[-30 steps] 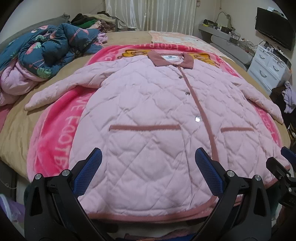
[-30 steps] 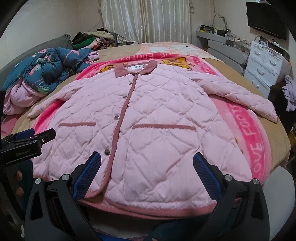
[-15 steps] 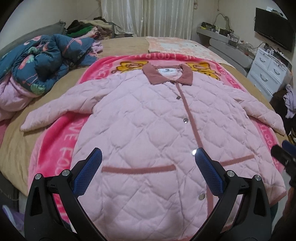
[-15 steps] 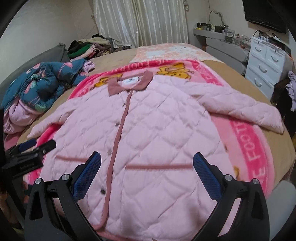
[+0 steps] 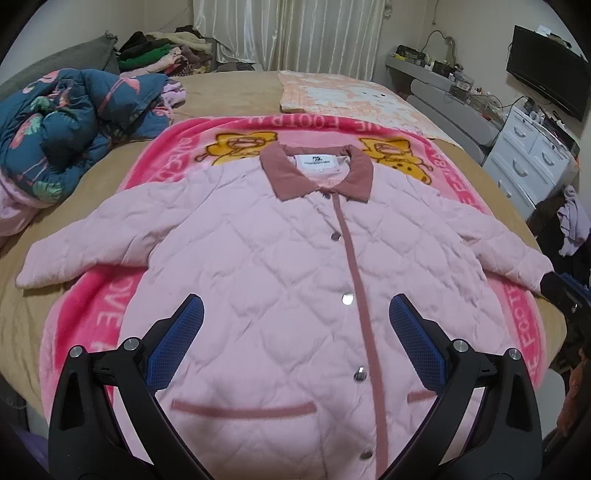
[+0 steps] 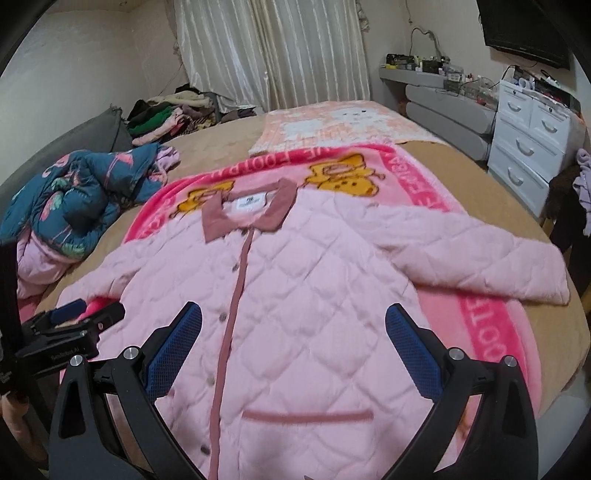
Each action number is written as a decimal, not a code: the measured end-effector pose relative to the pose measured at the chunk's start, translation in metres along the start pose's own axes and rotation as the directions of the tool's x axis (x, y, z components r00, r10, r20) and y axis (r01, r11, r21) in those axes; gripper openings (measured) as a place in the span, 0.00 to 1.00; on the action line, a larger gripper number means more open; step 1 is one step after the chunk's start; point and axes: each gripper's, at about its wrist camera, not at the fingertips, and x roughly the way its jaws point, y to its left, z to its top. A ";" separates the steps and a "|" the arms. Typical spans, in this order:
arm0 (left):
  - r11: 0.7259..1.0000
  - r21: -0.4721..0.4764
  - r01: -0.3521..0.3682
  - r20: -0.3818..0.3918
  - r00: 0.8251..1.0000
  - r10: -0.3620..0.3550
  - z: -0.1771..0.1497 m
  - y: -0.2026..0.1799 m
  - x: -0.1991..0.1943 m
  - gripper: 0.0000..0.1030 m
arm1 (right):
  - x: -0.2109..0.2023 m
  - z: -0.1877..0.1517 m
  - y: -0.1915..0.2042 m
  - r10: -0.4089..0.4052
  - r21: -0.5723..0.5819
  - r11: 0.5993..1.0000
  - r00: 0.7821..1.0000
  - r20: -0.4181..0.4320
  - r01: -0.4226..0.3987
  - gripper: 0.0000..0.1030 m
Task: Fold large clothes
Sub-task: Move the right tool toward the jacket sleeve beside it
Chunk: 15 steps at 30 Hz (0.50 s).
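The pink jacket (image 6: 295,314) lies flat and buttoned on the bed (image 6: 498,206); the right gripper (image 6: 293,325) hovers above, fingers (image 6: 173,350) wide apart.

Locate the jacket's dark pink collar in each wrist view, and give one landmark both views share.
Left wrist view: the collar sits just above centre, at the top of the pink quilted jacket.
Right wrist view: the collar lies left of centre, in the upper half.
Shared landmark: the white curtain behind the bed.

Both wrist views look close along the jacket (image 5: 295,266) toward the curtains (image 6: 273,55).
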 end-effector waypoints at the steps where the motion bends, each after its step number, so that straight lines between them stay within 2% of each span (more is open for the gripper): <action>1: 1.000 0.001 -0.004 -0.001 1.000 0.004 0.004 -0.001 0.003 0.91 | 0.003 0.006 -0.001 -0.006 0.004 1.000 1.000 0.009 0.006 0.96; 9: 1.000 0.006 -0.017 -0.020 1.000 0.017 0.046 -0.019 0.034 0.91 | 0.032 0.055 -0.022 -0.017 0.083 0.996 0.999 0.043 0.013 0.96; 15: 0.999 0.028 -0.027 -0.029 0.999 0.028 0.068 -0.039 0.058 0.91 | 0.052 0.078 -0.049 -0.062 0.148 0.988 0.996 0.069 0.051 0.96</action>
